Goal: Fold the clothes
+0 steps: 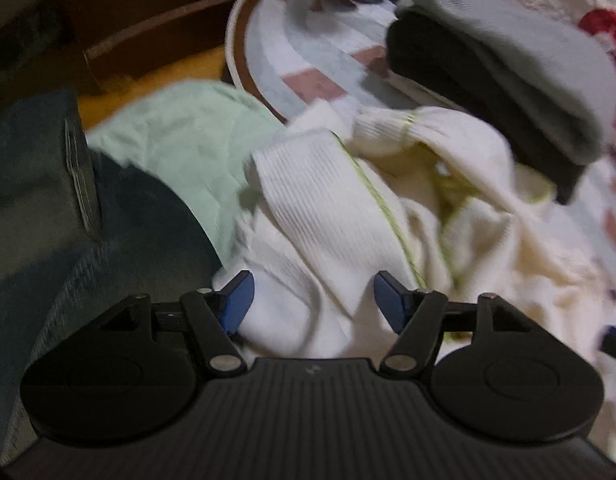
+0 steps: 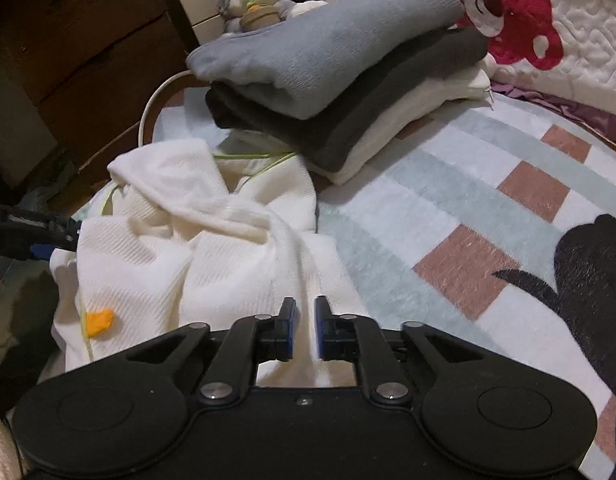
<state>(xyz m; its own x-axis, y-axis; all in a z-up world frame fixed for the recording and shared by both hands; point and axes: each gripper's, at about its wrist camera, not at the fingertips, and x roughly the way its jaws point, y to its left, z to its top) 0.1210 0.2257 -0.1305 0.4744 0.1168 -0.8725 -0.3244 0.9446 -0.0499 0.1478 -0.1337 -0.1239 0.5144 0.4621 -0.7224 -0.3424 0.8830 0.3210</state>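
Cream ribbed knit garment with yellow-green trim (image 2: 196, 236) lies crumpled on the checked pastel rug (image 2: 467, 216), just beside a folded stack of grey, charcoal and cream clothes (image 2: 331, 80). Right gripper (image 2: 305, 330) is nearly closed on a thin ridge of the knit; left gripper (image 1: 309, 300) stands wide, fabric between its fingers, ungrasped. Risks: the shallow pinch slipping, or a dragged garment disturbing the stack.
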